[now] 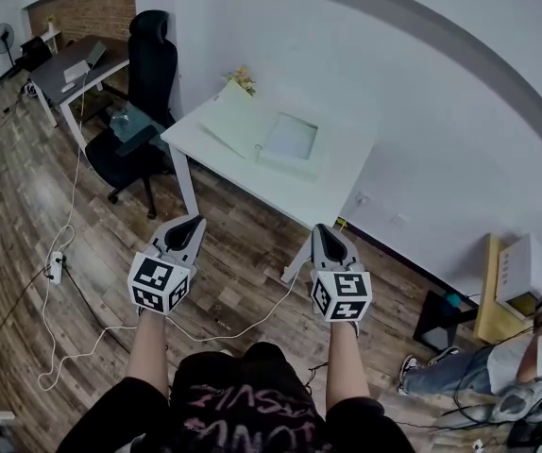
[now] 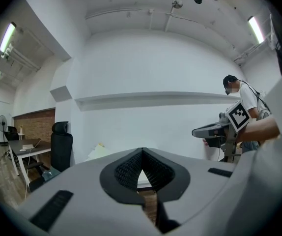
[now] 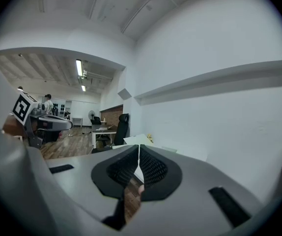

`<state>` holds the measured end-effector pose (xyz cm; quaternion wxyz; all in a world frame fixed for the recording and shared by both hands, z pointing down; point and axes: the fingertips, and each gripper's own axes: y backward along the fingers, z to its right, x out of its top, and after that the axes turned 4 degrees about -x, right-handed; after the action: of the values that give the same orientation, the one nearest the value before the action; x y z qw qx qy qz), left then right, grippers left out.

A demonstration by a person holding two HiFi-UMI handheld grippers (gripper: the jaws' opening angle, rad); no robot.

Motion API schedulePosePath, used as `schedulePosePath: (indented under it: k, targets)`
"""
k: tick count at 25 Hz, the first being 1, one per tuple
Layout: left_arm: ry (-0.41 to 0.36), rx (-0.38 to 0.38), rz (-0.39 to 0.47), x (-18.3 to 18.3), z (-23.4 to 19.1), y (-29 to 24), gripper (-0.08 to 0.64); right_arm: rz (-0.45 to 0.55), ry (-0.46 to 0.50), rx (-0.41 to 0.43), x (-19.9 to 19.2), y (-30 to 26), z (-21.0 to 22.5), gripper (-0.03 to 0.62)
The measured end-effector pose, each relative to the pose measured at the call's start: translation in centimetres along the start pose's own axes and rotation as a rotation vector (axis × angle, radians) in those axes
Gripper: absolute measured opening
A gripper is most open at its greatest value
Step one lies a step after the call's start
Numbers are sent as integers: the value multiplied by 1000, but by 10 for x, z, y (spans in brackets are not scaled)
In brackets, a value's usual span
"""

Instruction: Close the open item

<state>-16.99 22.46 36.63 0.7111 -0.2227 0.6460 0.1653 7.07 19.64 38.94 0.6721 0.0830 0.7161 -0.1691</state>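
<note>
On the white table ahead lies a flat pale box, open, with its lid tilted up on the left side. Both grippers hang in the air over the wooden floor, well short of the table and not touching the box. My left gripper is shut with its jaws meeting at the tip, and nothing is between them. My right gripper is shut and empty too. The raised lid peeks over the left gripper. In the right gripper view the lid shows just above the right gripper.
A black office chair stands left of the table, with a grey desk behind it. Cables and a power strip lie on the floor at the left. A person sits at the lower right beside a wooden shelf.
</note>
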Motion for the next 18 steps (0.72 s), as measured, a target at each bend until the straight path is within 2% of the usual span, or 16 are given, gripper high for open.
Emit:
schedulePosePath:
  k: [8, 13, 18]
  targets:
    - [-43, -15, -10, -7, -21, -10, 12, 5, 17, -21, -1, -24, -8, 26]
    - [-31, -2, -11, -10, -42, -18, 12, 8, 18, -17, 1, -47, -14, 26]
    - [15, 5, 0, -12, -65, -32, 12, 20, 33, -11, 6, -75, -17, 26]
